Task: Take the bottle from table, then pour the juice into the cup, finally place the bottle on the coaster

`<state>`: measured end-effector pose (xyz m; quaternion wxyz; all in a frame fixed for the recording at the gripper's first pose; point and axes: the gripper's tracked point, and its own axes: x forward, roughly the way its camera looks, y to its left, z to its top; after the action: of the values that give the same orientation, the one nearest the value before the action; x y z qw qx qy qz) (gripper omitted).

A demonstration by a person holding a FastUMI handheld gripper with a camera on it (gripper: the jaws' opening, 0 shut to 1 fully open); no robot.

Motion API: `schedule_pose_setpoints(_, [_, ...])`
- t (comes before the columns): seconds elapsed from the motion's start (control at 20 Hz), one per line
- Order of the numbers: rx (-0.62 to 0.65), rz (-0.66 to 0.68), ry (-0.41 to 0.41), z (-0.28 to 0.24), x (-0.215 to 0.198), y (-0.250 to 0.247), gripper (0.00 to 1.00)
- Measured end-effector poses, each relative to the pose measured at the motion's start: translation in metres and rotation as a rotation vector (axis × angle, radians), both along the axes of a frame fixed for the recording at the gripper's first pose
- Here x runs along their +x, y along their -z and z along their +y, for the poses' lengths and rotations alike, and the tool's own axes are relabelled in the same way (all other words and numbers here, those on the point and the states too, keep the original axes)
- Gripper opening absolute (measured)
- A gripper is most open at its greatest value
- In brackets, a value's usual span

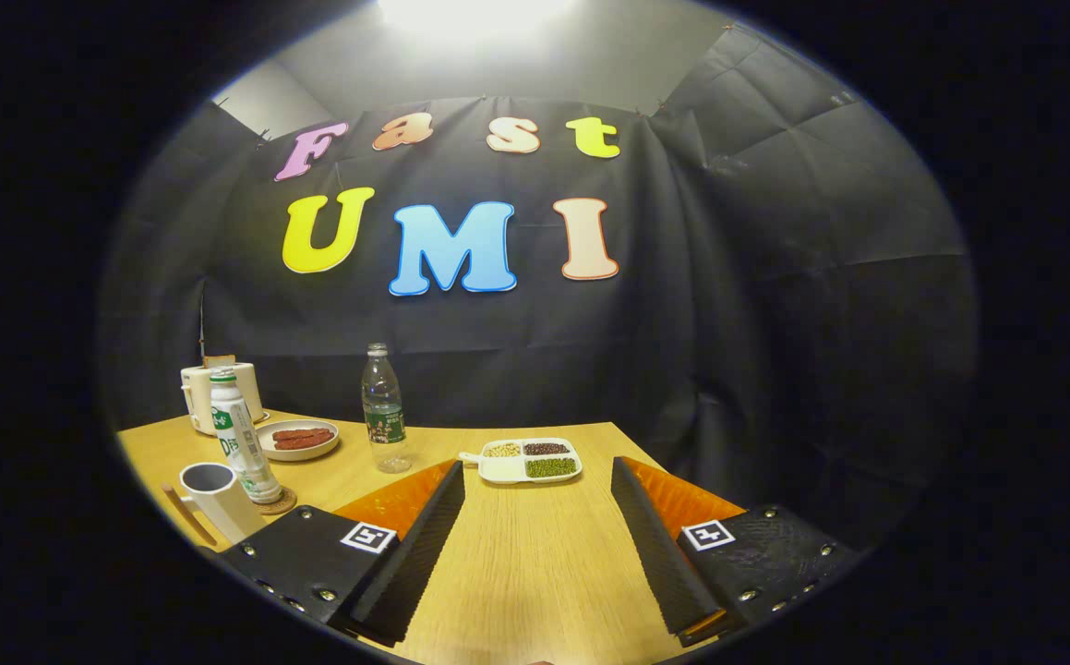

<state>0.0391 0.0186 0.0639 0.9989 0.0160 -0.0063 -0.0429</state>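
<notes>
A white juice bottle (241, 445) with a green cap and green label stands upright on a round brown coaster (282, 504), beyond my left finger. A white cup (217, 500) sits just beside it, nearer to me, and I cannot see what is inside it. My gripper (535, 463) is open over the wooden table (535, 563), well to the right of the bottle and cup. Nothing lies between the fingers but bare tabletop.
A clear water bottle (384, 420) stands ahead of the left finger. A divided white tray (527, 460) of beans lies just ahead between the fingertips. Behind the juice bottle are a plate of sausages (298, 439) and a white appliance (221, 395). A wooden stick (187, 513) lies by the cup.
</notes>
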Motion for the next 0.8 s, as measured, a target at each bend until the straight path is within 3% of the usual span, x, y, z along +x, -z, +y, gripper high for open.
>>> schedule_pose_setpoints(0.45, [0.025, 0.018, 0.11, 0.068, -0.079, -0.045, 0.97])
schedule_pose_setpoints(0.8, [-0.002, -0.011, 0.051, 0.181, -0.098, -0.073, 0.97])
